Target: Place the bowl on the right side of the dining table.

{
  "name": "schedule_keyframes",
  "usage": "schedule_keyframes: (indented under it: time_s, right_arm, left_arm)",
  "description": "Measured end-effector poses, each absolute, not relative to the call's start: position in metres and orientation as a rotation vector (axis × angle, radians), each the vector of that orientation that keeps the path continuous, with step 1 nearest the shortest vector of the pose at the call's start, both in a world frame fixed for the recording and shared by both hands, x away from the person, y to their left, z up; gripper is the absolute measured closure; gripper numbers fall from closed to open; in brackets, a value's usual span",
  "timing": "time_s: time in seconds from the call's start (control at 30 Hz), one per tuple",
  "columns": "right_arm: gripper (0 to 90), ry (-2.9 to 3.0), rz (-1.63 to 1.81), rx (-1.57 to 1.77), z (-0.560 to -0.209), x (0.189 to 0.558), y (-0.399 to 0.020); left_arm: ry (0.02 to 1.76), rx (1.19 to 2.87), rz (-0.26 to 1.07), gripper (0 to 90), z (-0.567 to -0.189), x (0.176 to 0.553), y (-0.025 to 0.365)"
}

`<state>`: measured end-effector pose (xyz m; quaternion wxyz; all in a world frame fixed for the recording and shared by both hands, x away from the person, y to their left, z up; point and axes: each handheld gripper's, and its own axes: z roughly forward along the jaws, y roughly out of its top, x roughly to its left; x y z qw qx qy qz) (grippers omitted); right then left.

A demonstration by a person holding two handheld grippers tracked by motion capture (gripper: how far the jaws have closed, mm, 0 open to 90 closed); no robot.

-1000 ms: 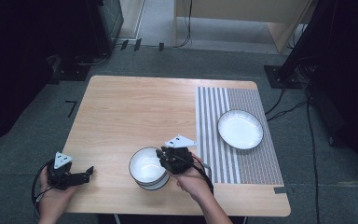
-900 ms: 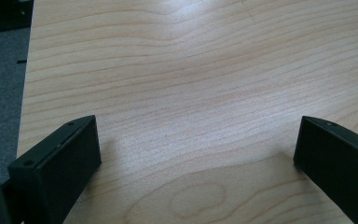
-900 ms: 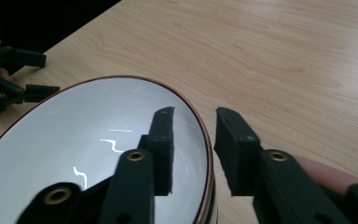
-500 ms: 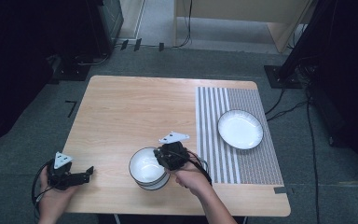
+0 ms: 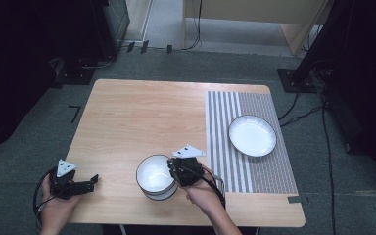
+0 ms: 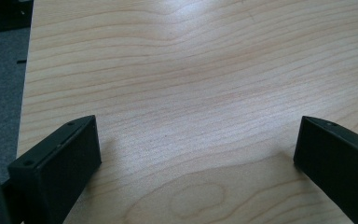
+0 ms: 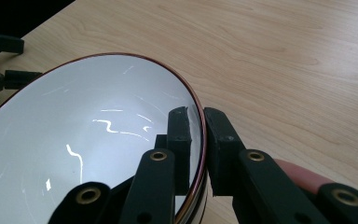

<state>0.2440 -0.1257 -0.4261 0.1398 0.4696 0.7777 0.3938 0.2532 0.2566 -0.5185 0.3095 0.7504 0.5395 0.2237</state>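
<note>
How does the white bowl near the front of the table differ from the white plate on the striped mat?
The deep white bowl with a dark rim sits on bare wood of the table, while the shallow white plate lies on the grey striped mat. The right hand-held gripper has just been closing and clamps the bowl's rim; the plate is untouched. Both are round, white and empty.

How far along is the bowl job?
Done: the right hand-held gripper has just closed its jaws over the rim of the bowl, one inside, one outside. In hand: that grip. The bowl sits on the table, not yet lifted. Left hand-held gripper open, idle.
</note>
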Motion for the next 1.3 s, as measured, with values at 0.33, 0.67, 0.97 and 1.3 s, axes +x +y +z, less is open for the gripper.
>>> schedule_keyframes:
  time_s: [0.33,0.67,0.97,1.3]
  right_arm:
    - [73.0,2.370,1.166,1.257,-0.424,0.267,-0.118]
    - [77.7,2.495,1.053,1.219,-0.423,0.278,-0.114]
    - [84.5,2.453,1.088,1.238,-0.425,0.267,-0.123]
    - [84.7,2.381,1.142,1.287,-0.425,0.262,-0.125]
  left_arm:
    - [1.426,1.981,0.591,0.0,-0.519,0.253,0.257]
    - [1.425,1.981,0.591,0.0,-0.519,0.253,0.257]
    - [1.426,1.979,0.591,0.0,-0.519,0.253,0.256]
    - [1.425,1.981,0.591,0.0,-0.519,0.253,0.256]
